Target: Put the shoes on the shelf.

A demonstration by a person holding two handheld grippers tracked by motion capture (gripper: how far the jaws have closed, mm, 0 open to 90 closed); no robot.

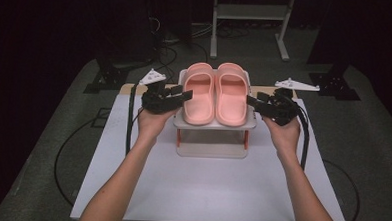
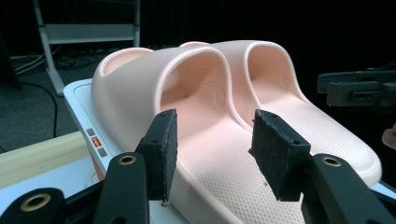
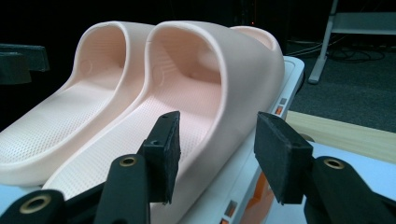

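Tabletop: a pale grey rectangular tabletop (image 1: pixel 205 191); its near half is bare, with the person's forearms coming in over the near edge.
Left gripper: the black two-jaw left gripper (image 1: pixel 177 95) is held level at the left edge of the stand, jaws apart and gripping nothing; in the left gripper view they straddle the outer side wall of the left slipper without pressing it.
Right gripper: the black two-jaw right gripper (image 1: pixel 254 101) mirrors it at the stand's right edge, jaws apart and empty, framing the outer wall of the right slipper.
Stand: a small white two-tier rack with orange legs (image 1: pixel 212 149), toward the tabletop's far edge.
Slippers: a pair of soft pink foam slide slippers, the left slipper (image 1: pixel 199 93) touching the right slipper (image 1: pixel 231 94), toes pointing away, on the rack's top shelf.
Risk: the foam looks light and squashy; a shallow pinch on the rim could likely fold and slip out, and uneven pushing from both sides might shove the pair or tip the light rack.
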